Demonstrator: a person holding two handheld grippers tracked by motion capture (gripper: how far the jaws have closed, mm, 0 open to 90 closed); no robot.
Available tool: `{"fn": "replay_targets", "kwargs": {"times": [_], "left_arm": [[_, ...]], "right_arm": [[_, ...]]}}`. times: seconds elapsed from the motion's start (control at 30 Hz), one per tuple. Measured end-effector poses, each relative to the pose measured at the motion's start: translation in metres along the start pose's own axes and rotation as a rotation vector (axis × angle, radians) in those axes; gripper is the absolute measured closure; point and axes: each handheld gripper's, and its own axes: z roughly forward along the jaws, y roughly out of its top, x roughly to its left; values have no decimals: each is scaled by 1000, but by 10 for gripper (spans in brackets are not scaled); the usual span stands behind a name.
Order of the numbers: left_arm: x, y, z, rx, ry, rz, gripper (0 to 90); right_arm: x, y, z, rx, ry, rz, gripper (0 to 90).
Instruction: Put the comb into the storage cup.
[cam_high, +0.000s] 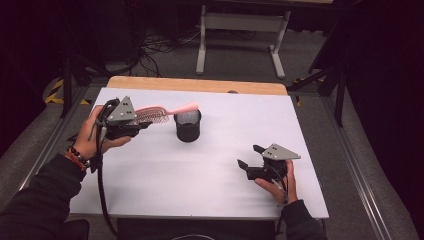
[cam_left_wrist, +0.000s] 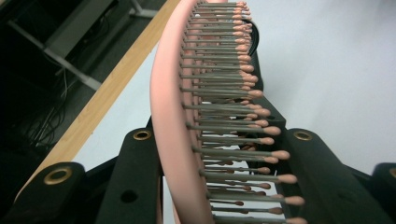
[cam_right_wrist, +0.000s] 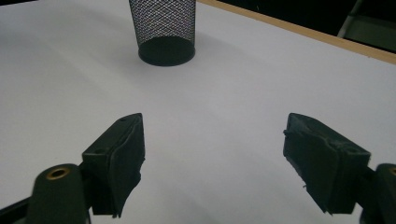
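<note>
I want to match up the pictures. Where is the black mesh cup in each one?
High view: the black mesh cup stands mid-table, under the pink hairbrush handle.
Left gripper view: a dark sliver behind the brush's far end, probably the cup; too hidden to be sure.
Right gripper view: top centre.
Shared landmark: the table's wooden edge.

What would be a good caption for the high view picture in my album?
Left gripper lifts a pink hairbrush toward a black mesh cup; right gripper waits open.

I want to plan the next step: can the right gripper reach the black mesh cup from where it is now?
Probably yes. The right gripper is open and faces the mesh cup across bare white table; nothing lies between them. The pink hairbrush in the left gripper is beyond the cup.
</note>
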Motion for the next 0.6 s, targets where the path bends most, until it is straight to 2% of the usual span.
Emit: {"fn": "replay_targets", "kwargs": {"times": [0.33,0.57,0.6], "left_arm": [[16,18,10,120,-27,43,636],[20,29,18,178,-33,69,636],[21,33,22,199,-31,80,636]], "right_arm": [[0,-2,4,16,22,9,218],[0,-3,5,23,30,14,222],[0,-3,6,24,35,16,222]]}}
